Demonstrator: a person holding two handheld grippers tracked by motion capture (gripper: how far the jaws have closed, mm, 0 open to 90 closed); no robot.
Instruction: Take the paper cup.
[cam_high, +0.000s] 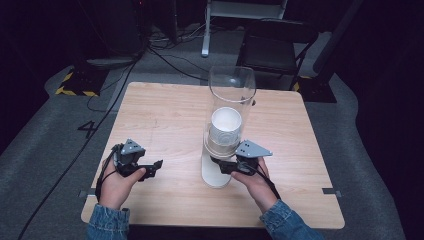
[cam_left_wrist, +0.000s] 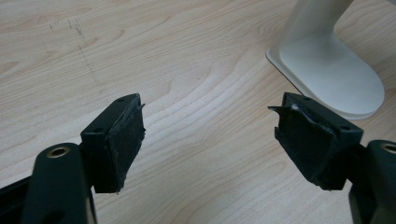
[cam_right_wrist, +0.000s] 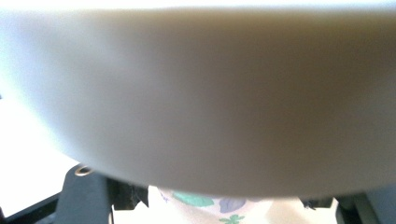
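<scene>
A clear tube (cam_high: 232, 85) stands upright on a white stand (cam_high: 215, 176) at the table's middle, with a stack of white paper cups (cam_high: 225, 131) inside it. My right gripper (cam_high: 227, 165) reaches in under the tube's lower end. In the right gripper view a paper cup with a green leaf print (cam_right_wrist: 187, 199) sits between the jaws of the right gripper (cam_right_wrist: 219, 205), below the blurred pale holder rim (cam_right_wrist: 196, 93). My left gripper (cam_high: 156, 167) rests low over the table to the left, open and holding nothing. The left gripper (cam_left_wrist: 208, 135) faces bare wood, with the stand's white base (cam_left_wrist: 331, 70) to its right.
The wooden table (cam_high: 165, 115) is bare around the stand. Beyond its far edge stand a dark chair (cam_high: 275, 45) and a white frame leg (cam_high: 206, 30), with cables (cam_high: 165, 55) running across the grey floor.
</scene>
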